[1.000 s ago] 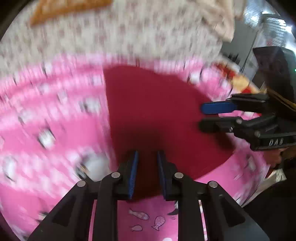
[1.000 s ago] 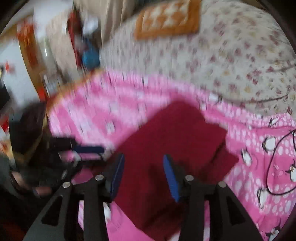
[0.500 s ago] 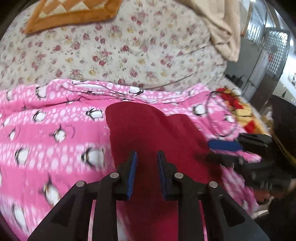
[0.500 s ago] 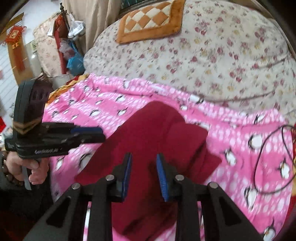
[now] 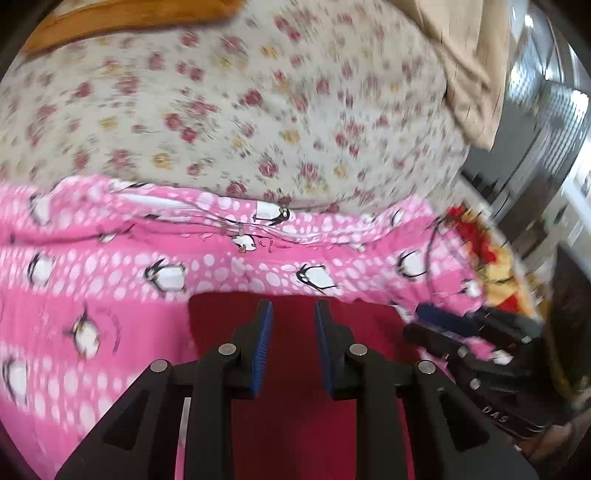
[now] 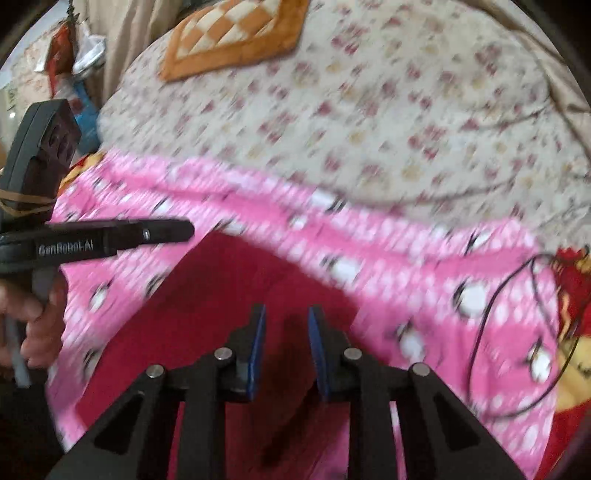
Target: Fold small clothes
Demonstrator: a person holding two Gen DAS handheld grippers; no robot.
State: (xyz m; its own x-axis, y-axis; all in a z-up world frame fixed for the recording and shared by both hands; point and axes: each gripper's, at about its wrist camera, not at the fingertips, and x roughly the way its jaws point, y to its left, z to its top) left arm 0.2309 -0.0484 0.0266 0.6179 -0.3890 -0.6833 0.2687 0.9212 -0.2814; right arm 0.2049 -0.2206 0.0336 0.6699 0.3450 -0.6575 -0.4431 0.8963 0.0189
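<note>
Two black two-finger grippers with blue pads hover over a dark red garment (image 5: pixel 295 424) that lies flat on a pink penguin-print blanket (image 5: pixel 92 295), in front of a cream floral quilt (image 5: pixel 240 110). The left gripper (image 5: pixel 293 347) has its jaws closed, nothing between them; from the right wrist it shows side-on. The right gripper (image 6: pixel 286 350) is closing its jaws with no cloth pinched. A thin black cable (image 6: pixel 491 314) loops on the blanket.

A floral bedspread (image 5: pixel 258 110) was spread far across the bed, an orange checked cushion (image 6: pixel 236 33) laid on it; beige curtains (image 5: pixel 465 55), seemingly, were hung at right.
</note>
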